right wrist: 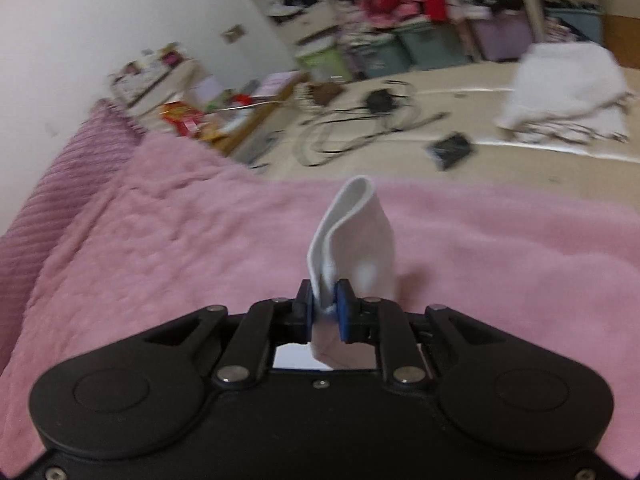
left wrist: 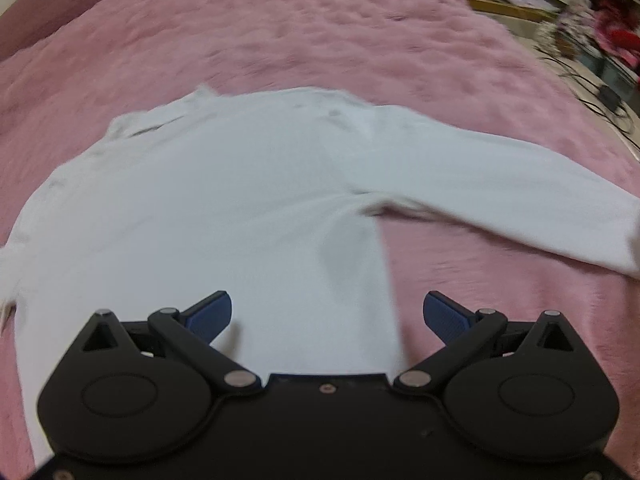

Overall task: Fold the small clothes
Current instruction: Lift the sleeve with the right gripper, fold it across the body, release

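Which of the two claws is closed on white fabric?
The right claw: its blue pads pinch a fold of the white garment. The left claw hangs open above the garment, gripping nothing.

White shirt (left wrist: 224,208) on fuzzy pink blanket (left wrist: 320,40); black tongs (right wrist: 325,308), blue pads (right wrist: 343,312).

The white long-sleeved top (left wrist: 208,200) is smooth, matt cloth — the pink blanket (left wrist: 320,40) fluffy, nubbly fleece; the left gripper (left wrist: 327,312) matt black plastic, ribbed blue pads.
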Demonstrator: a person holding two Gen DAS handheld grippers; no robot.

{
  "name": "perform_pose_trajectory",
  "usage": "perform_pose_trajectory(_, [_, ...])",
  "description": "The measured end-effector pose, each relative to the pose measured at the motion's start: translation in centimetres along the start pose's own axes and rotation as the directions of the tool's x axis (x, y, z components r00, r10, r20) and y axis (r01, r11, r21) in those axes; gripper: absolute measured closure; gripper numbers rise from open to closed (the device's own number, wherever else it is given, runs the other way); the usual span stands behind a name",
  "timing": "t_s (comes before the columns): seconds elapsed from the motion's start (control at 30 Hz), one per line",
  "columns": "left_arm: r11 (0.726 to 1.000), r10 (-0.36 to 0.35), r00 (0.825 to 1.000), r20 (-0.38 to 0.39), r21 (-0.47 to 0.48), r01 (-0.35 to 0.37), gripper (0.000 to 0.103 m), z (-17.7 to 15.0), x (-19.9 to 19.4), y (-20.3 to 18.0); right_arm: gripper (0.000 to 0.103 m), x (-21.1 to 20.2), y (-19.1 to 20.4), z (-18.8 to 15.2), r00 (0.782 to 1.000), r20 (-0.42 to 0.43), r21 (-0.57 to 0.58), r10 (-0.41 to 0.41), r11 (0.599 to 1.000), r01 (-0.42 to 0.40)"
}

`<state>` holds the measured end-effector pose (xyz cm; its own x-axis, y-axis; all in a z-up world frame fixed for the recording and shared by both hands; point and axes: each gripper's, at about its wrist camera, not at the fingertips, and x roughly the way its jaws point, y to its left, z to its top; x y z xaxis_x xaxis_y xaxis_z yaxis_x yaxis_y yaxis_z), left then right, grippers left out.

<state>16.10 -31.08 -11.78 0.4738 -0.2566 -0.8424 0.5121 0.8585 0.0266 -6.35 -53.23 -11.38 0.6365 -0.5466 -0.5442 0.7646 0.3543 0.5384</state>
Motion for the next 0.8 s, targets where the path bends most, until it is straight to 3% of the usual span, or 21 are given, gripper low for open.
perform_pose_trajectory(0.27, [0.989, 0.066, 0.997, -0.033, -0.131, -0.07, 0.0, -0.1, 1.6, 8.1, 0.09, 1.3, 11.8, -2.8, 0.978, -0.051, -0.094, 0.201, 0.974, -0.205])
perform_pose_trajectory(0.47, [0.963, 0.107, 0.992, -0.063, -0.243, -0.12, 0.0, -1.3, 1.9, 15.3, 0.093, 1.4, 20.8, -7.2, 0.933, -0.132, -0.14, 0.336, 0.925, -0.353])
perform_pose_trajectory(0.63, [0.948, 0.133, 0.988, -0.082, -0.279, -0.151, 0.0, -1.4, 2.0, 18.9, 0.093, 0.7, 27.1, -11.7, 0.897, -0.209, -0.199, 0.389, 0.881, -0.428])
perform_pose_trajectory(0.7, [0.943, 0.13, 0.987, -0.092, -0.298, -0.152, 0.0, -1.6, 2.0, 19.5, 0.093, 0.0, 27.4, -13.0, 0.913, -0.179, -0.251, 0.368, 0.88, -0.404])
perform_pose_trajectory(0.77, [0.942, 0.115, 0.989, -0.09, -0.306, -0.138, 0.0, -1.6, 2.1, 20.0, 0.089, -0.4, 26.8, -14.1, 0.959, -0.111, -0.396, 0.262, 0.873, -0.284])
perform_pose_trajectory(0.8, [0.943, 0.112, 0.99, -0.085, -0.306, -0.133, 0.0, -1.5, 2.3, 20.0, 0.07, -0.2, 26.1, -14.8, 0.98, -0.061, -0.46, 0.191, 0.866, -0.197])
